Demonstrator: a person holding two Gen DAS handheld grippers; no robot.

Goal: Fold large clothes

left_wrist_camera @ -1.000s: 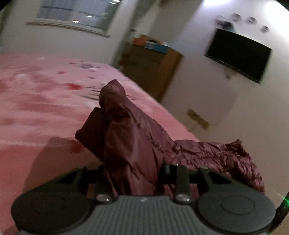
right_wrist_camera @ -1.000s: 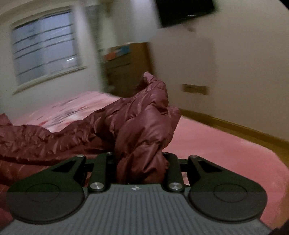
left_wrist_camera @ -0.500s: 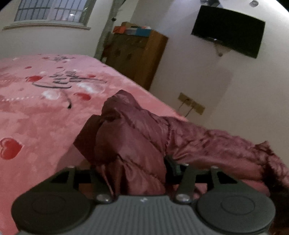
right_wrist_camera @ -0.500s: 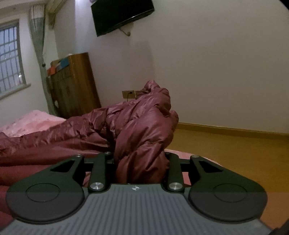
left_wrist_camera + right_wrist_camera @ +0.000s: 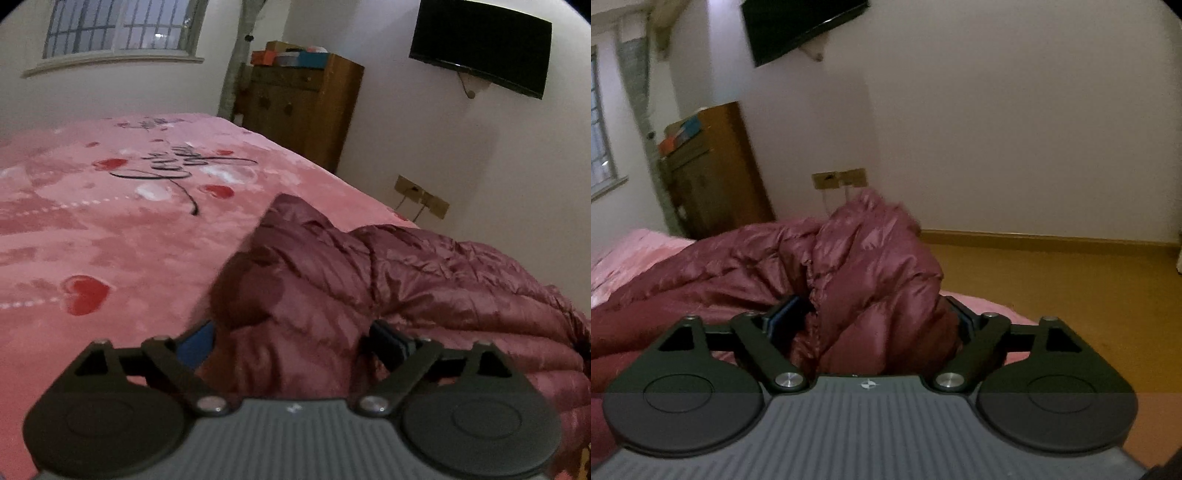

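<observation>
Left claw and right claw, jaws spread wide around bunched maroon puffer jacket lying on pink bed; withdraw straight back to avoid snagging the fold

You could not see the inner faces of the left gripper, because a bunched fold of the maroon jacket lay between them, and the garment ran off the right edge of that view. The right gripper was likewise masked by jacket fabric, whose far end left the frame at the left, so you could not tell sleeve from hem. The boxes on the wooden cabinet were too small and dim to identify, the script on the pink bedspread was illegible, and the wall television was cut by the top edge.
</observation>
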